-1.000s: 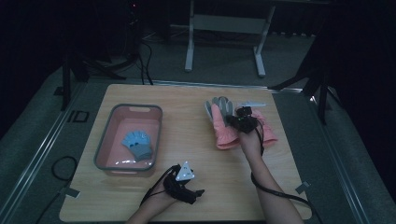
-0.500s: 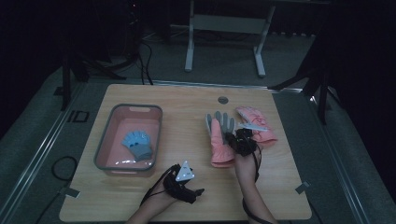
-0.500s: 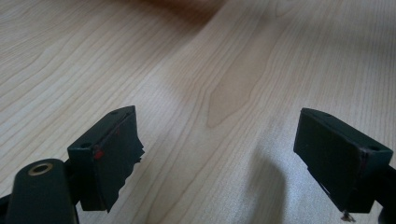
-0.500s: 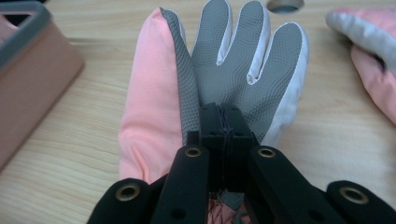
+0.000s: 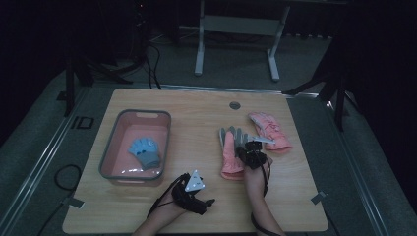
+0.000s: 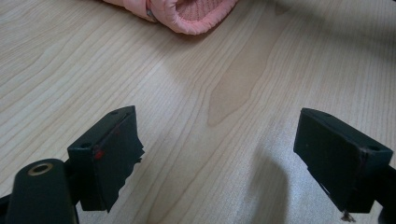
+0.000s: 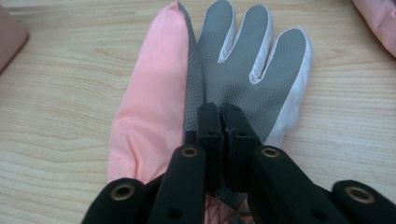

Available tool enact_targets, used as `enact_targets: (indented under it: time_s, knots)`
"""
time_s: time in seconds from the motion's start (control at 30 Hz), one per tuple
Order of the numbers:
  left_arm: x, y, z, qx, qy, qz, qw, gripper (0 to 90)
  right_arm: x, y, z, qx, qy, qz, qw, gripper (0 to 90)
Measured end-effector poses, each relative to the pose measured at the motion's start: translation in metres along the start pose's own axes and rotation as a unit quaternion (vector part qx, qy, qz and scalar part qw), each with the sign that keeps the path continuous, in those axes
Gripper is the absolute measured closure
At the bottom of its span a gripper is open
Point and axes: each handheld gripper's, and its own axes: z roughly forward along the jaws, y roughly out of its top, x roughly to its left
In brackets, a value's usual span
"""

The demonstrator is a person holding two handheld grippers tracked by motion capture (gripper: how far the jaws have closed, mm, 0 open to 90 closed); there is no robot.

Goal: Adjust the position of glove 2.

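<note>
**Right claw pinched on the pink-and-grey glove at mid-desk**

The right claw [image 5: 252, 153] sits on the pink-and-grey glove [image 5: 230, 152], which lies flat on the desk [image 5: 196, 113] right of centre, fingers pointing toward the far edge. In the right gripper view the two black jaws stand pressed together over the grey textured palm [image 7: 243, 70], with a fold of that grey fabric caught between them; the pink side of the glove runs along their left.

Just beside this glove, toward the right edge of the desk, lies a second pink glove [image 5: 269, 130]; the two are close, and whether they touch cannot be told from above. Its edge shows at the top right corner of the right gripper view [image 7: 378, 18].

The left claw [image 5: 194, 189] rests near the front edge of the desk, its grey three-cornered plate facing up and its cable looping beside it. Its jaws stand wide apart with only bare wood between them; farther off in the left gripper view is the open cuff of a pink glove [image 6: 187, 14].

On the left part of the desk stands a pink tub [image 5: 114, 169] with a grey rim, well apart from both gloves. A small blue glove [image 5: 145, 151] lies inside it. A round grey cap [image 5: 235, 105] is set into the desktop near the far edge. Bare desk lies between the held glove and the tub.
</note>
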Motion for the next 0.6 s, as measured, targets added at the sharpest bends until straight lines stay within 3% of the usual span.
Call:
enact_targets:
  time_s: [0.2, 0.37, 0.47, 0.5, 0.6]
  knots:
    - [0.0, 0.0, 0.0, 0.0, 0.0, -0.001, 1.0, 14.5, 0.001, 0.009, -0.014, -0.013, 0.015, -0.03, 0.9994, 72.2]
    - [-0.001, 0.0, -0.001, -0.001, -0.002, 0.002, 1.0, 14.5, -0.001, 0.027, -0.027, -0.025, 0.037, -0.064, 0.997, 67.4]
    - [-0.001, 0.0, -0.001, -0.004, -0.001, 0.0, 1.0, 14.5, -0.002, 0.03, -0.029, -0.026, 0.039, -0.074, 0.9962, 66.5]
    - [-0.001, 0.0, -0.001, -0.003, -0.002, 0.001, 1.0, 14.5, -0.007, 0.039, -0.035, -0.031, 0.052, -0.092, 0.994, 63.9]
    - [-0.001, 0.0, 0.0, 0.002, -0.003, 0.006, 1.0, 14.5, -0.017, 0.047, -0.04, -0.033, 0.062, -0.104, 0.9921, 61.7]
